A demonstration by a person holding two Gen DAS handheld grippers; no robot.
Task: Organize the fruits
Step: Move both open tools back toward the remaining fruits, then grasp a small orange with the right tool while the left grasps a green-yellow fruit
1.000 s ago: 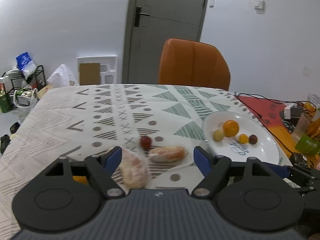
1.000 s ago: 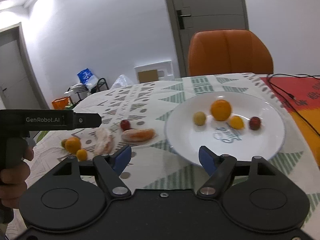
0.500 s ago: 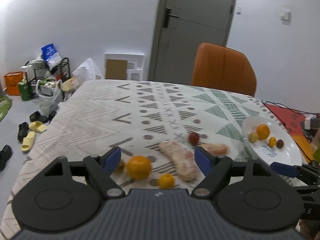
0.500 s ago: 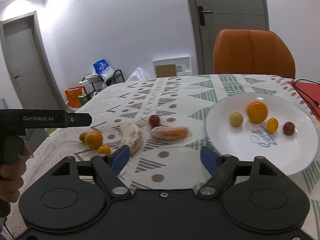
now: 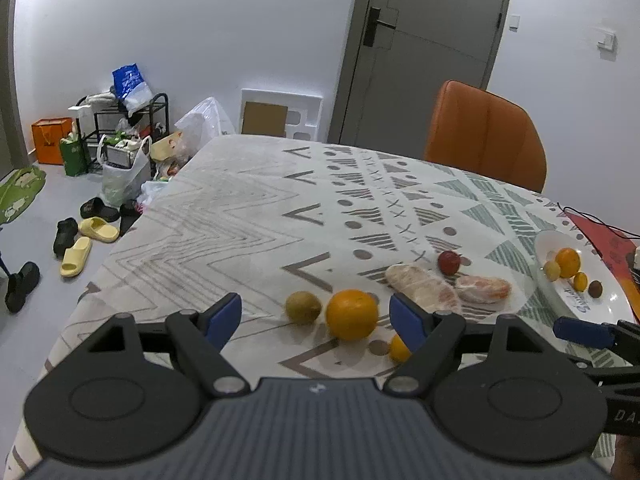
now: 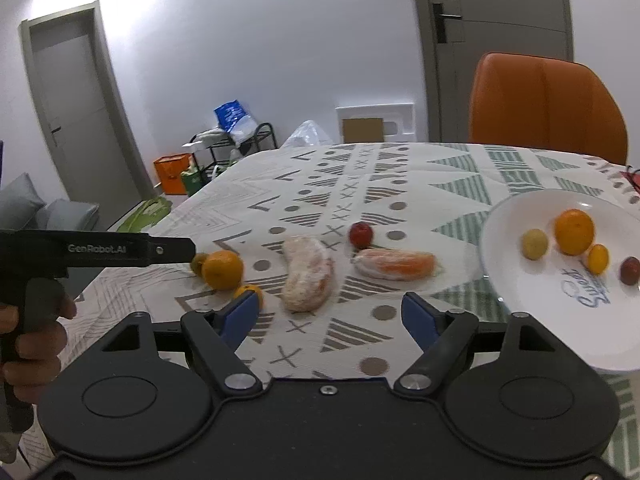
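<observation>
Table [image 5: 240,216] with patterned cloth carries everything; fruit sits in two groups, apparently sorted vs unsorted. White plate [image 6: 532,300] at 3 o'clock of the right wrist view already has four pieces: an orange [image 6: 574,231], a pale yellow fruit [image 6: 535,243], a small yellow-orange one [image 6: 597,258] and a dark red one [image 6: 629,270], so it reads as the collection spot. Loose on the cloth, well apart from the plate: two plastic-wrapped peeled pieces [image 5: 422,289] [image 5: 483,289] touching end to end, a big orange [image 5: 351,314], a greenish-brown fruit [image 5: 303,307] just beside it at 9 o'clock, a red fruit [image 5: 449,262] and a small orange one [image 5: 399,347] partly behind a claw finger. Left claw [image 5: 316,317] wide open, empty, aimed low with the big orange framed between its fingers, likely the next pick. Right claw [image 6: 330,315] also wide open, empty, facing the wrapped pieces, not yet committed.
</observation>
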